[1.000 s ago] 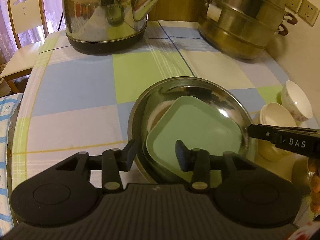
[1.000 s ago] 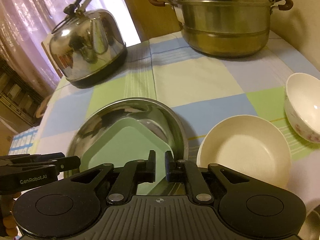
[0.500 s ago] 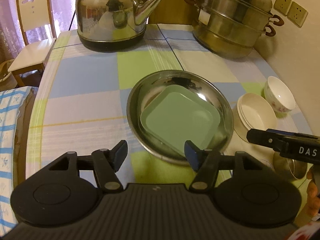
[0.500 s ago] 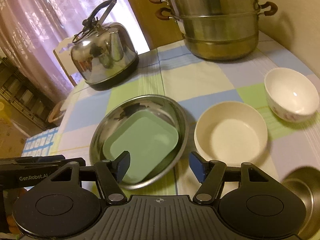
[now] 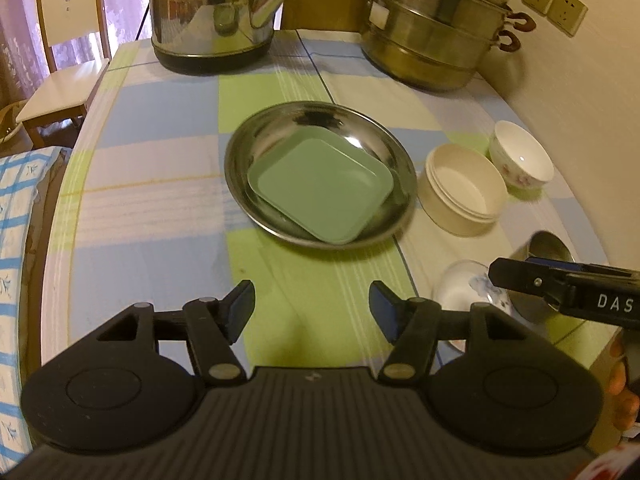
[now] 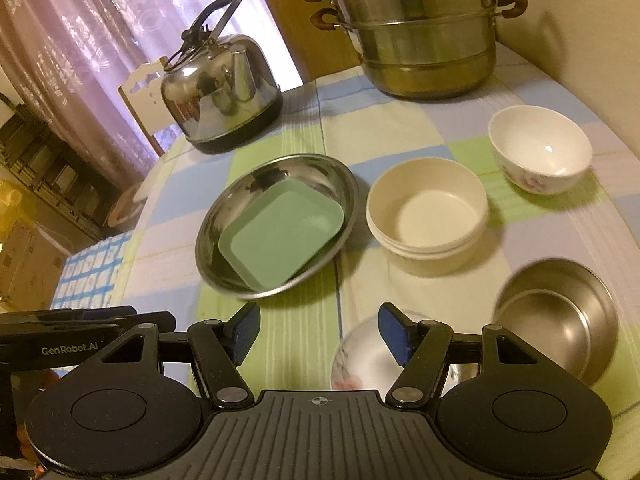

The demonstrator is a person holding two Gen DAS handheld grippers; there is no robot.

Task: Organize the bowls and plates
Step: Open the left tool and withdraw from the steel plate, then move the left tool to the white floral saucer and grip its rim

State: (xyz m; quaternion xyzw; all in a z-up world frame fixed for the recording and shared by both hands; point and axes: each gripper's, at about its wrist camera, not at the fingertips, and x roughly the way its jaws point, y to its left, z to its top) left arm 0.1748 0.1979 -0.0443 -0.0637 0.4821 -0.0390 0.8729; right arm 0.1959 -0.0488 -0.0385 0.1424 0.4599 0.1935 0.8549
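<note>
A round steel plate (image 5: 240, 152) (image 6: 202, 240) sits mid-table with a green square plate (image 5: 320, 188) (image 6: 280, 236) lying inside it; a second green edge shows beneath. To its right are stacked cream bowls (image 5: 460, 192) (image 6: 428, 216), a white floral bowl (image 5: 520, 160) (image 6: 540, 148), a steel bowl (image 5: 548, 246) (image 6: 556, 316) and a small floral bowl (image 5: 460, 292) (image 6: 360, 360). My left gripper (image 5: 312, 308) (image 6: 168, 322) is open over bare tablecloth, short of the steel plate. My right gripper (image 6: 318, 330) (image 5: 494, 276) is open too, its right finger above the small floral bowl, holding nothing.
A steel kettle (image 5: 212, 12) (image 6: 224, 92) and a stacked steamer pot (image 5: 436, 28) (image 6: 424, 28) stand at the table's far side. A white chair (image 5: 64, 60) is at the far left. The wall (image 5: 580, 92) runs close along the right. A blue checked cloth (image 5: 16, 220) lies off the left edge.
Both grippers were closed down at the near rim of the steel plate and green plate; they have opened, let go and drawn back and upward, so more of the table shows.
</note>
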